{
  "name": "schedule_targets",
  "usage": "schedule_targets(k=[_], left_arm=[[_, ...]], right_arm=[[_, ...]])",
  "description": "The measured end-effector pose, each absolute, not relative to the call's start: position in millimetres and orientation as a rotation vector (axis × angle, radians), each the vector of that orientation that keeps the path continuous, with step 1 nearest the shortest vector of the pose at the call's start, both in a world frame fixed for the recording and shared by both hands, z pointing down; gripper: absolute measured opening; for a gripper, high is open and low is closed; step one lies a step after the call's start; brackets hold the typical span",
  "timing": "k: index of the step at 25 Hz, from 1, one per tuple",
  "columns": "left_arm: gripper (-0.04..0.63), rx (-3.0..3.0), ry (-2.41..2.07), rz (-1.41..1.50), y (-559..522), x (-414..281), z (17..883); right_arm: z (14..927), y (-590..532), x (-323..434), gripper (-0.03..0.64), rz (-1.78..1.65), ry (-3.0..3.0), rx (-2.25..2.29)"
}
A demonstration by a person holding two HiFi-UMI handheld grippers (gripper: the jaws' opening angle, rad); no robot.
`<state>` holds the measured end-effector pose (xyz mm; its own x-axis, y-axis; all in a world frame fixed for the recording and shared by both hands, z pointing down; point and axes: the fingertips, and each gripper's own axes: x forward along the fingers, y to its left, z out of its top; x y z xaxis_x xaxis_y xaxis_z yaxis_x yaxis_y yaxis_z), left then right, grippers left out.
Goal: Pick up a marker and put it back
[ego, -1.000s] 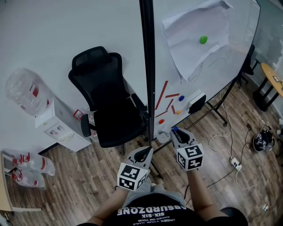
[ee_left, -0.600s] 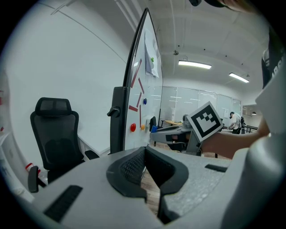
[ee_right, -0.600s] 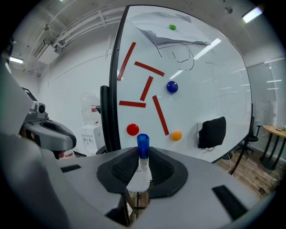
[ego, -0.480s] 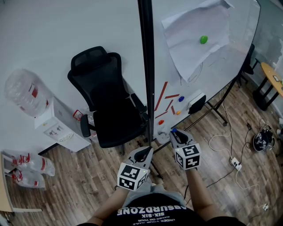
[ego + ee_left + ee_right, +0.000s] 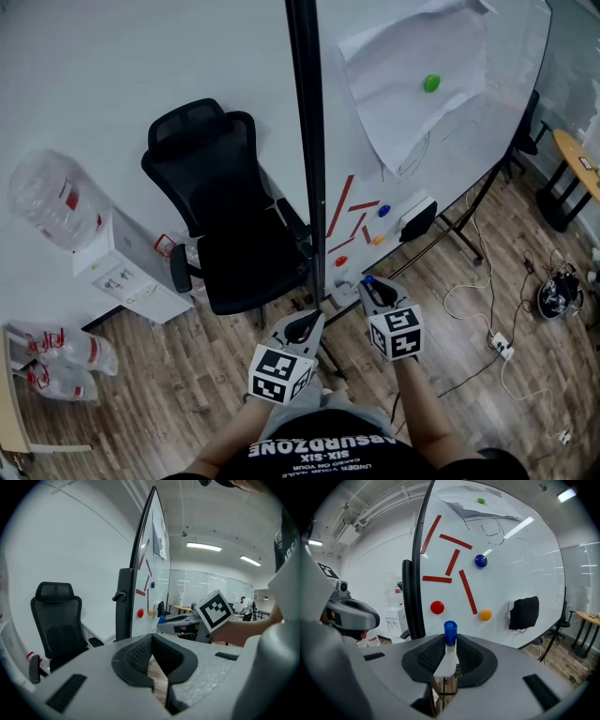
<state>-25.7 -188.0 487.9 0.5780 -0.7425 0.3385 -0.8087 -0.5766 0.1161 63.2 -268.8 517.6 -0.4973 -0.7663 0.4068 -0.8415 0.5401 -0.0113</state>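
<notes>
Two hand-held grey grippers are sitting at six o'clock in the head view, just in front of the person. The left gripper (image 5: pixel 152 654) is resting with its ribbed black pads pressed together on nothing, probably parked so that it is not getting in the other's way. At its three o'clock, the right gripper (image 5: pixel 373 292) is clamping a white marker with a blue cap (image 5: pixel 447 657). The marker's body is lying lengthwise between the pads and its cap is poking out at twelve o'clock, toward the board, which looks like a hold suited to pushing it forward into place. Judging by this, the pick-up is done and the putting back is not.

Farther off, at about one o'clock from that gripper, the big white whiteboard on a black frame (image 5: pixel 520 559) is carrying red magnetic strips (image 5: pixel 467 591), a round red magnet (image 5: pixel 437 607) and a black eraser (image 5: pixel 524 612). At eleven o'clock from the left gripper, a black mesh office chair (image 5: pixel 234 234) is standing against the wall.
</notes>
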Motion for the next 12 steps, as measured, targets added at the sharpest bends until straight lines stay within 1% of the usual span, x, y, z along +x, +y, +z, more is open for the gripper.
schedule_targets(k=[12], left_arm=[[0.006, 2.552, -1.276, 0.369, -191.6, -23.5, 489.5]], right_arm=[[523.4, -269.5, 63.4, 0.066, 0.291, -2.413, 1.303]])
